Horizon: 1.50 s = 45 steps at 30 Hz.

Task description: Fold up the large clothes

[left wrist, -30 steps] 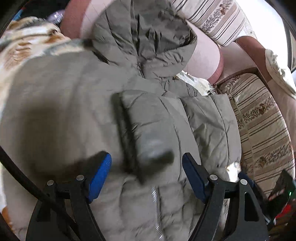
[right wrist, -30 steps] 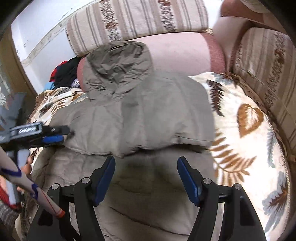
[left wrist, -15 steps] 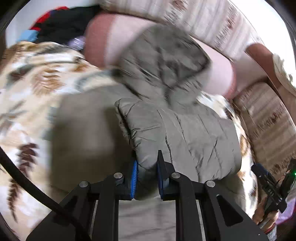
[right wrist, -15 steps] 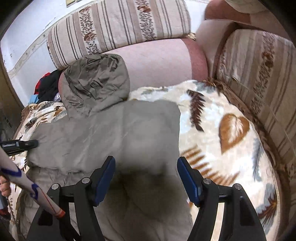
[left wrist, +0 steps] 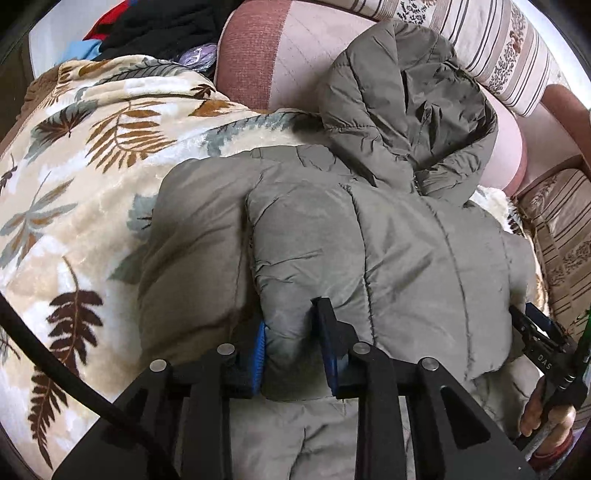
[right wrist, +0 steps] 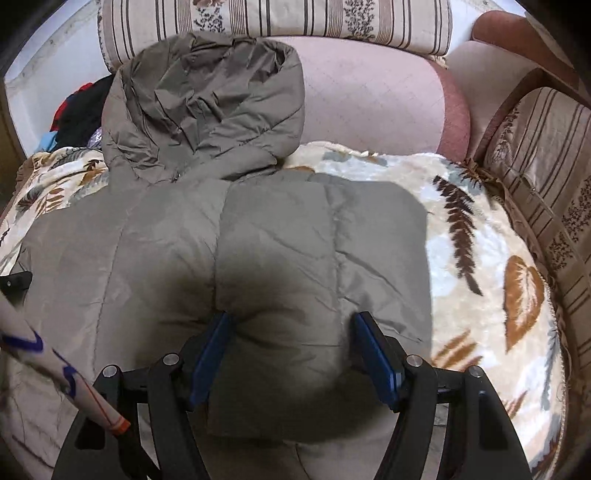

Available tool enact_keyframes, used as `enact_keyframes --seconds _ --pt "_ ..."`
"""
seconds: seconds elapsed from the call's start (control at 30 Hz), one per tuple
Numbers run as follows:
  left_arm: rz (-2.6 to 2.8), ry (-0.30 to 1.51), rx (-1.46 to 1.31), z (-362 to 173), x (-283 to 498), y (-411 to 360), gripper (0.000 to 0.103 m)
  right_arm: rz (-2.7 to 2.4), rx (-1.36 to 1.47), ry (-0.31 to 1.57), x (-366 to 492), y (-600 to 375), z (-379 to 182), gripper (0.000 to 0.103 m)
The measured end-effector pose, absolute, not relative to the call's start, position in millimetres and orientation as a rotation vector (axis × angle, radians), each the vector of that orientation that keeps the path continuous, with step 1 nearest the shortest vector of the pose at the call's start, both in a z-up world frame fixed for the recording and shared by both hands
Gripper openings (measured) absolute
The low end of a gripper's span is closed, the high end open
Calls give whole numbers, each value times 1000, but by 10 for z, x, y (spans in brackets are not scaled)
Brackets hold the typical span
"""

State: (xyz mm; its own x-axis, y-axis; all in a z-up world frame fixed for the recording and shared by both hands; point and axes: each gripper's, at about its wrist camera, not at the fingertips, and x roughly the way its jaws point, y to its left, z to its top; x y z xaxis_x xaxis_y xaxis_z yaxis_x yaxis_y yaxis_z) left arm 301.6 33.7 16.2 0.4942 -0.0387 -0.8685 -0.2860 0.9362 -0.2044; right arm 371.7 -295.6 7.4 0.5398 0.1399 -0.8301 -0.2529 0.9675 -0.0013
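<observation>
The grey padded jacket (left wrist: 388, 251) lies on the leaf-pattern blanket (left wrist: 74, 192), sleeves already folded inward, hood beyond. The left hand-held gripper (left wrist: 291, 347) pinches its folded edge; the right hand-held gripper (right wrist: 291, 354) stands wide around a bulge. The lengthwise fold seems left.

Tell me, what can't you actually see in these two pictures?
- Jacket hem: cut off by the bottom edge in both views, behind the grippers.
- Left gripper pads: mostly buried in the sleeve.
- Right gripper: whether it pinches the fabric; the bulge hides contact.
- Clothes pile: cut off at the top.
</observation>
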Motion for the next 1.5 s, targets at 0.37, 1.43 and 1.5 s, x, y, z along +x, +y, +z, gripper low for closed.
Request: enact_keyframes --seconds 0.37,1.43,1.5 --pt "234 1000 -272 347 2868 260 42 218 -136 978 3752 -3014 62 85" --pt "298 1082 -377 -40 647 274 50 119 38 1170 2051 -4578 -68 24" --pt "309 1081 -379 47 600 281 50 98 25 1156 2034 -4580 -30 31"
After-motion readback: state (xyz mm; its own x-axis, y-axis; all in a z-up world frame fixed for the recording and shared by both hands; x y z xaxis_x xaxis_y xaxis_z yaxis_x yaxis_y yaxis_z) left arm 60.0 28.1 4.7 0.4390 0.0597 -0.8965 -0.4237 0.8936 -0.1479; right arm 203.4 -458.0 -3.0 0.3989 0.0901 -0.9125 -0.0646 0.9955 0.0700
